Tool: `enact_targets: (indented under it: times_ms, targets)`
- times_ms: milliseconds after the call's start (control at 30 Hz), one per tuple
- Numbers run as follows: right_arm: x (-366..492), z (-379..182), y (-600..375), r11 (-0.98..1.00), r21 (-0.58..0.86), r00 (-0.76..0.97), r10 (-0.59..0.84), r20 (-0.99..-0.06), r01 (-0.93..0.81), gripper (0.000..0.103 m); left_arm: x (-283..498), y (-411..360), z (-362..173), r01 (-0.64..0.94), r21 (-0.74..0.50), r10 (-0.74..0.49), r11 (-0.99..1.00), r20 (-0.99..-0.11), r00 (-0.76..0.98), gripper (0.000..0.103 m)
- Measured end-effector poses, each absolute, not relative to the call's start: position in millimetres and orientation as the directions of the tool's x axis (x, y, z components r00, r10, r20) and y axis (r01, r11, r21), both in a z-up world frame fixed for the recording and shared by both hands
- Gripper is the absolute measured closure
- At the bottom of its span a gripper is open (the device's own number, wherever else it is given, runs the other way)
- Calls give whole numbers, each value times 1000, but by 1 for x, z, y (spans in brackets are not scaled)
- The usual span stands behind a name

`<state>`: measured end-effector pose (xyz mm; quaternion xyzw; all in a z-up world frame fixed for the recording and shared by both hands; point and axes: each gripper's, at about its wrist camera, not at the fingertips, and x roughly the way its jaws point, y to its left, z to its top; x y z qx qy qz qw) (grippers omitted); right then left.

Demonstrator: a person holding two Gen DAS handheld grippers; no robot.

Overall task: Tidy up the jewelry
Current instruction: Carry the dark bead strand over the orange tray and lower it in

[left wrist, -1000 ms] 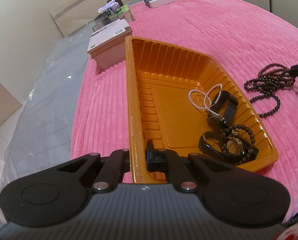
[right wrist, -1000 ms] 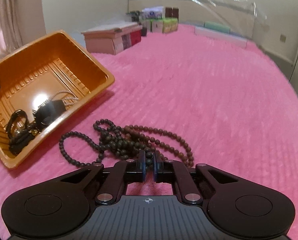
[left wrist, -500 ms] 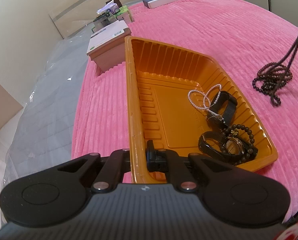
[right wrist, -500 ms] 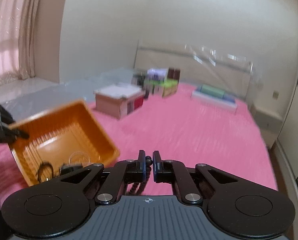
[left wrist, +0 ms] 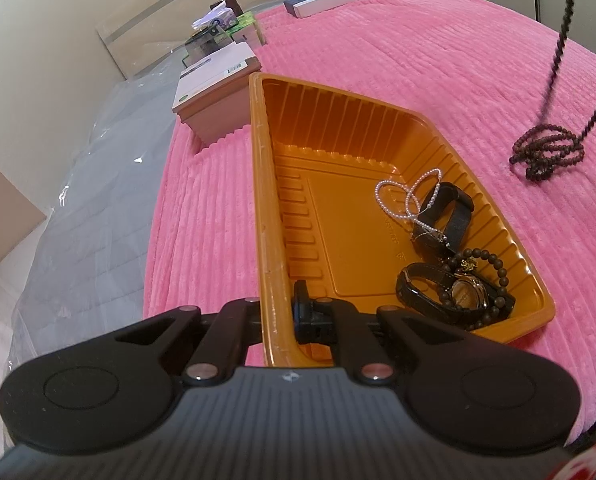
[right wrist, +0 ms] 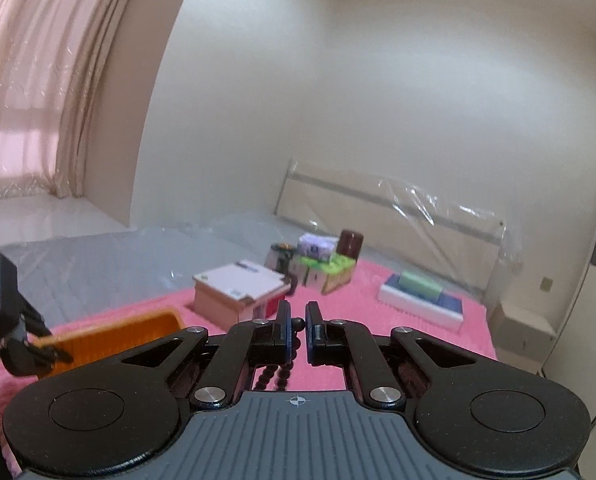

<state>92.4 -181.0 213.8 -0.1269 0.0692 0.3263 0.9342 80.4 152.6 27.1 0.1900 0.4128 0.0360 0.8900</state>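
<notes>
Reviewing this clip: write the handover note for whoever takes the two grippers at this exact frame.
Left gripper: shut on the near-left wall of the orange tray, steadying it on the pink blanket.
Right gripper: shut on the dark bead necklace, raised high; strands hang down, the lower coil apparently on the blanket right of the tray.
Done: pearl bracelet, two black watches and a bead bracelet are in the tray.
Left: carry the necklace over the tray, lower, release.
</notes>
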Motion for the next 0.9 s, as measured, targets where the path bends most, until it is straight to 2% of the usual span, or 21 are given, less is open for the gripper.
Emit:
enact_targets:
  times_ms: [600, 900]
  targets:
    - [94, 283, -133, 666, -299, 720, 682, -127, -684, 96, 80, 152, 27, 95, 367, 218, 925, -720, 658, 99]
    - [101, 320, -99, 627, -308, 674, 735, -70, -716, 96, 80, 153, 27, 95, 366, 217, 926, -721, 659, 99]
